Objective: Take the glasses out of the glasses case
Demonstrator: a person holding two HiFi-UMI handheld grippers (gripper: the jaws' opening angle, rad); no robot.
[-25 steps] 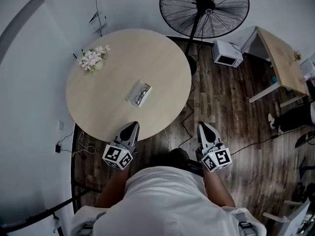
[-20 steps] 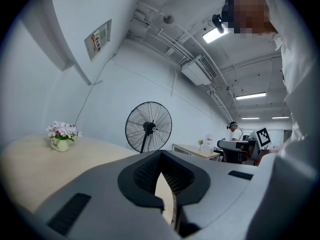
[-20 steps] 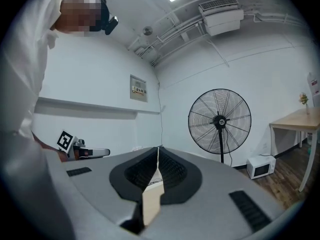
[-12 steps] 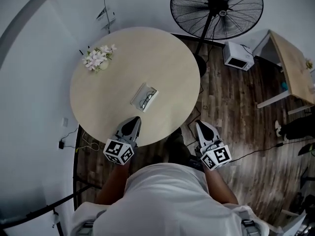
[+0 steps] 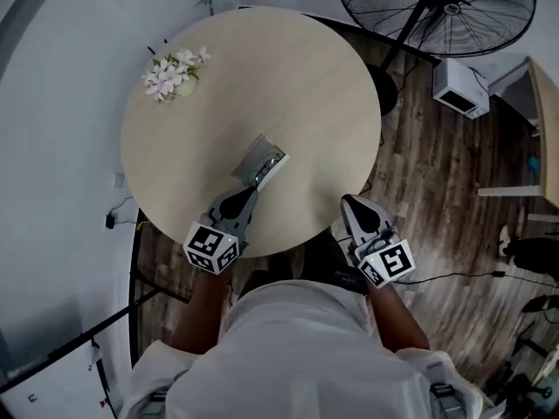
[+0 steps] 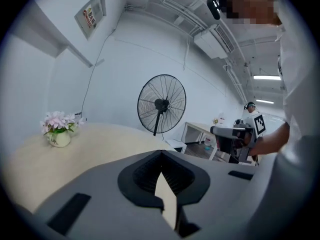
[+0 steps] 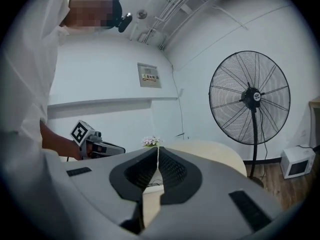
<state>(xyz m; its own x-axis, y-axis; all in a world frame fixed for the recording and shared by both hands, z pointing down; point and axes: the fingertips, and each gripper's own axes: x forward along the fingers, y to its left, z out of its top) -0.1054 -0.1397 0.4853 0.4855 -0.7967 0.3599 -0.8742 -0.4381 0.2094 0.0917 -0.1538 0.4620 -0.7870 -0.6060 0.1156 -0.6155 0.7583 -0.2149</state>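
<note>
An open glasses case (image 5: 260,162) lies near the middle of the round wooden table (image 5: 288,77), with dark-framed glasses (image 5: 265,168) inside. My left gripper (image 5: 245,194) is over the table's near part, its tips just short of the case's near end, jaws shut and empty. My right gripper (image 5: 349,202) hangs at the table's near right edge, also shut and empty. In the left gripper view the left gripper (image 6: 161,153) has its jaws meeting at the tips, and its body hides the case. In the right gripper view the right gripper (image 7: 158,148) shows only a thin slit.
A small pot of pink flowers (image 5: 175,75) stands at the table's far left. A standing fan (image 5: 437,7) and a white box (image 5: 460,87) are on the wooden floor to the right. Cables run along the floor by the table's left side.
My left gripper has moved forward over the table to just short of the case. The right gripper has come up to the table's edge. The head view has shifted towards the table.
</note>
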